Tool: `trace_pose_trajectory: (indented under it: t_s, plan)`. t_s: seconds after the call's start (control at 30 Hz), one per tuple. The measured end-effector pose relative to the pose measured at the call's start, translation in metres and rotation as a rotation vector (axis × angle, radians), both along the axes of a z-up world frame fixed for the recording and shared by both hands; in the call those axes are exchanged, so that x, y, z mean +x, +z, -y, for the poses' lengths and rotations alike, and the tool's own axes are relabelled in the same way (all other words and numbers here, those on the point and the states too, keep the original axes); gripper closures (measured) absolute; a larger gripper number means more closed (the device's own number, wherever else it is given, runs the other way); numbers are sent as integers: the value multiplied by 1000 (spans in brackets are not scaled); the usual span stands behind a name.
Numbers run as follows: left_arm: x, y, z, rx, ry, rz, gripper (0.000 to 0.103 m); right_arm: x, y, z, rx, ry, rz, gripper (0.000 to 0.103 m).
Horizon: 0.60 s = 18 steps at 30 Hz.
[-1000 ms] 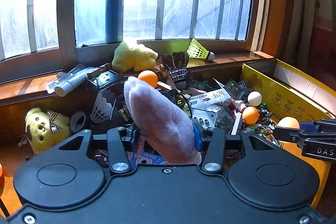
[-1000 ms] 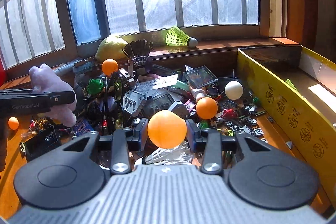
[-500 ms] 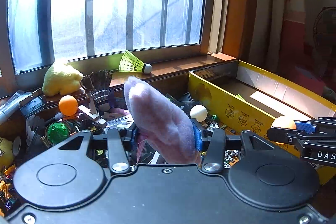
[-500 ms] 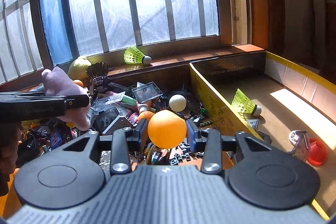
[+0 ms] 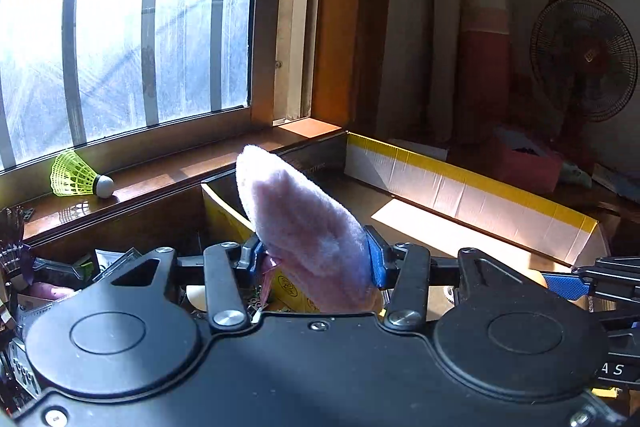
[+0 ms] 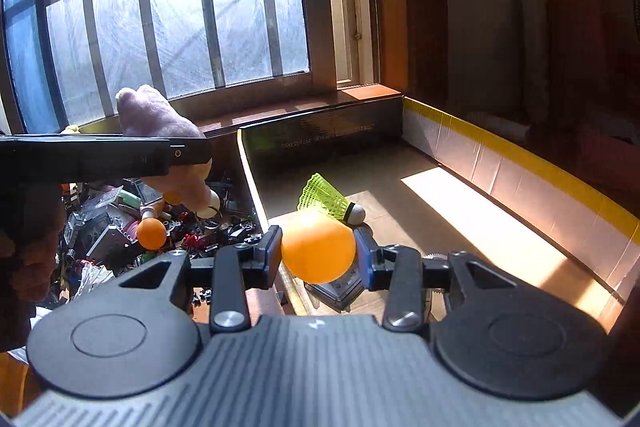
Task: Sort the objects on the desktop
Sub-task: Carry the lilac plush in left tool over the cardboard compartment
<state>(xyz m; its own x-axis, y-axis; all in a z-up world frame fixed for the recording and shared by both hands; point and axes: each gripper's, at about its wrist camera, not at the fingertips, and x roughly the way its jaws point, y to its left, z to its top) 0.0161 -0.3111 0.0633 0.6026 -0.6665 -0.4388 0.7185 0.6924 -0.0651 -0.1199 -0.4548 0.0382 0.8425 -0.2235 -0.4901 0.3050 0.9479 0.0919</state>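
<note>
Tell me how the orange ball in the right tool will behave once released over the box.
The orange ball looks smooth, round and probably light, so it will likely bounce and roll across the flat cardboard box floor. The box walls should contain it, though it may nudge the green shuttlecock.

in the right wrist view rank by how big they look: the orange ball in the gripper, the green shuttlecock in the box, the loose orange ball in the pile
1. held orange ball, though it is nearest the camera
2. green shuttlecock, similar, so unsure
3. loose orange ball, clearly smallest
</note>
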Motion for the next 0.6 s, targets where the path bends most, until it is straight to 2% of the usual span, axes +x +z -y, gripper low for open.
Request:
trace_pose_trajectory:
  t_s: [0.23,0.6]
  plan:
    - [24,-10,57,30,-5,-22,58,1,-9,32,39,-2,-29,60]
    - [73,-41,112,125,47,-40,57,22,-25,51,70,49,-74,60]
